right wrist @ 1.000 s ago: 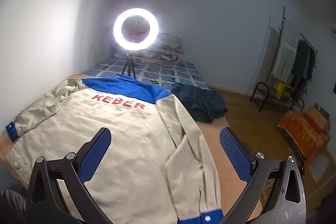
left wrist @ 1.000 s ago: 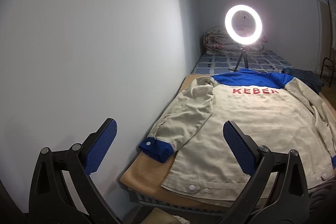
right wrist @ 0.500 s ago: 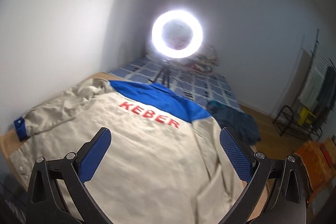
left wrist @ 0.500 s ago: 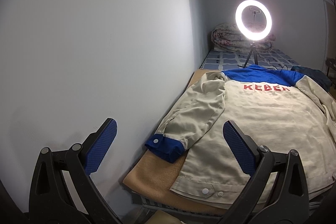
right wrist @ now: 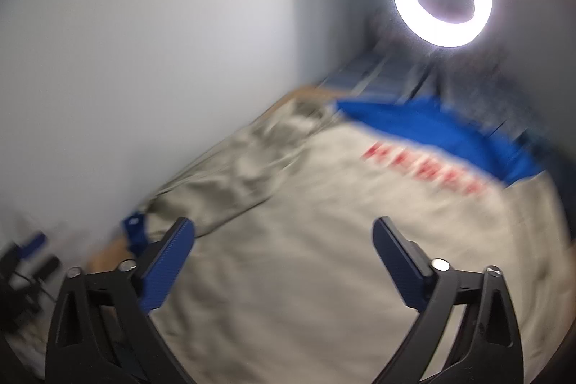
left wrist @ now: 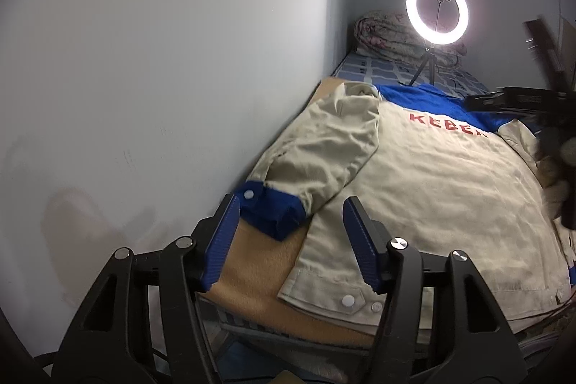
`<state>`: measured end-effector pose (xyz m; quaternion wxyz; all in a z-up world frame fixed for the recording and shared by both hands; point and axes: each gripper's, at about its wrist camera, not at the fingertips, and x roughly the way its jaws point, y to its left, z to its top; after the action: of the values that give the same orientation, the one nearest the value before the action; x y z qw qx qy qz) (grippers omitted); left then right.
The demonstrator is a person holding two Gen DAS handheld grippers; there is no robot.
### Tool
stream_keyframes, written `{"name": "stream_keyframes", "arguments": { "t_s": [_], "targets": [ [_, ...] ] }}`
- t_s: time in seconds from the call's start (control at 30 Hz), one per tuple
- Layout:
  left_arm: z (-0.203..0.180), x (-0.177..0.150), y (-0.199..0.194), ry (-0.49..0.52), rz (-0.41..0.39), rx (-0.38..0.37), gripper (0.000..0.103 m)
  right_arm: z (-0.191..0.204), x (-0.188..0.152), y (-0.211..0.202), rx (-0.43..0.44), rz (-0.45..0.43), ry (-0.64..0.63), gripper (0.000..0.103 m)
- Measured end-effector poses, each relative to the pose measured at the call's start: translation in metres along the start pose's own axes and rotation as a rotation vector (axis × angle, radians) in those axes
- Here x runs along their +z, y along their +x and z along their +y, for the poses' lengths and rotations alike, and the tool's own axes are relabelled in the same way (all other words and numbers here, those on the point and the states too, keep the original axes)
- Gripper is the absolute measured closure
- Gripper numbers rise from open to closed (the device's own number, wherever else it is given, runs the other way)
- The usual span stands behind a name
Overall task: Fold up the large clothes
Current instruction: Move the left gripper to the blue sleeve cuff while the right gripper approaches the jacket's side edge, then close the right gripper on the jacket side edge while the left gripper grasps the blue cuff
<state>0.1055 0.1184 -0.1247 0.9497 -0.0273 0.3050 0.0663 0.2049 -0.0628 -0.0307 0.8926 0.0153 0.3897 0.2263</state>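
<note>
Jacket flat on bed, back up; both grippers empty, no fold started.

Left wrist view: left gripper jaws apart, holding nothing, lined up on the blue cuff of the near sleeve, probably the first pick for folding it inward. Jacket lies spread on a tan blanket against the wall, ring light beyond the collar. Dark shape at the right edge is likely the other gripper; far sleeve cut off.
Right wrist view: heavy motion blur. Right gripper jaws wide, empty, above the jacket back; lettering unreadable, contact can't be judged.
</note>
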Motion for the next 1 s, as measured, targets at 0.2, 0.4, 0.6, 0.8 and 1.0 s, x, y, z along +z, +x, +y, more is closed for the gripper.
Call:
{"name": "stream_keyframes", "arguments": {
  "t_s": [0.2,0.4,0.6,0.8,1.0],
  "targets": [
    [0.008,-0.013,0.009,-0.007,0.035,-0.011,0.041,0.012,-0.015,0.081,0.214,0.169,0.223,0.03],
    [0.016,-0.022,0.014,-0.008,0.061,-0.024,0.041,0.031,-0.027,0.149,0.292,0.275,0.343,0.04],
    [0.029,-0.027,0.016,-0.037,0.081,-0.026,0.041,0.053,-0.04,0.194,0.359,0.376,0.443,0.047],
    [0.037,-0.031,0.02,-0.051,0.106,-0.018,0.05,0.068,-0.046,0.215,0.383,0.385,0.479,0.048],
    [0.044,-0.033,0.018,-0.074,0.114,-0.034,0.06,0.071,-0.043,0.224,0.424,0.396,0.501,0.096]
  ]
}}
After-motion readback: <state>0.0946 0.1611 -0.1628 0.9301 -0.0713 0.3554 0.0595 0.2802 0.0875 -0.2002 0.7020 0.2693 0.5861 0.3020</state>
